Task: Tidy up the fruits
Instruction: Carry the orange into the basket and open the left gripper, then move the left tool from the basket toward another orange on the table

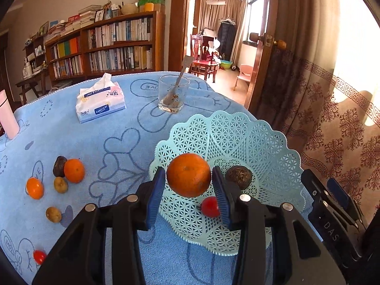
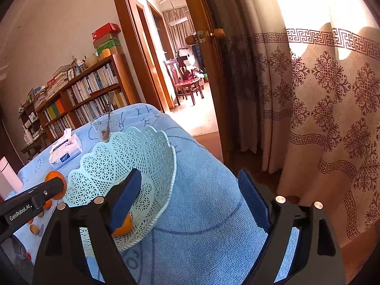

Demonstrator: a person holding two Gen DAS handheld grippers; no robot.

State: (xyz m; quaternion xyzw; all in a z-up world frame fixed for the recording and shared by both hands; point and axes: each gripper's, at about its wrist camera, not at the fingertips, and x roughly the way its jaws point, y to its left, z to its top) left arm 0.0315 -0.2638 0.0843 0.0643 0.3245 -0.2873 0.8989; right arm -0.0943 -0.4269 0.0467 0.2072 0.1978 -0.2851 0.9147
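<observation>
While my left gripper (image 1: 188, 180) hangs over the pale green lattice basket (image 1: 266, 142), the left wrist view shows its blue pads closed against both sides of a large orange (image 1: 188, 174), round, dimpled and evenly bright, held clear above the basket floor. Below it in the basket lie a dark brown round fruit (image 1: 238, 175) and a red cherry tomato (image 1: 209, 206), the latter half hidden by the right-hand finger. On the blue towel-like cloth (image 1: 114, 128) to the left, well apart from the basket, I see two smaller oranges (image 1: 74, 170) (image 1: 35, 188), a dark wrinkled fruit (image 1: 59, 165) touching one of them, two small brownish fruits (image 1: 60, 184) (image 1: 53, 214) and a second cherry tomato (image 1: 39, 256). Farther back stand a tissue pack (image 1: 101, 102), a glass (image 1: 173, 93) holding a spoon, and a pink cylinder (image 1: 8, 116) at the left edge. My right gripper (image 1: 332, 194) appears just beside the basket's right rim.

From the right wrist view, my right gripper (image 2: 190, 190) stands wide and holds nothing; its left finger overlaps the basket (image 2: 147, 142), its right finger hangs over the cloth (image 2: 201, 190). This view alone shows an orange (image 2: 124, 225) low in the basket beside that finger, largely hidden by it; whether this is the held one I cannot tell. The left gripper's black arm (image 2: 30, 199) crosses the lower left, blocking most of the loose fruit. Patterned curtains (image 2: 320, 95) and an open doorway (image 2: 180, 59) fill the rest
</observation>
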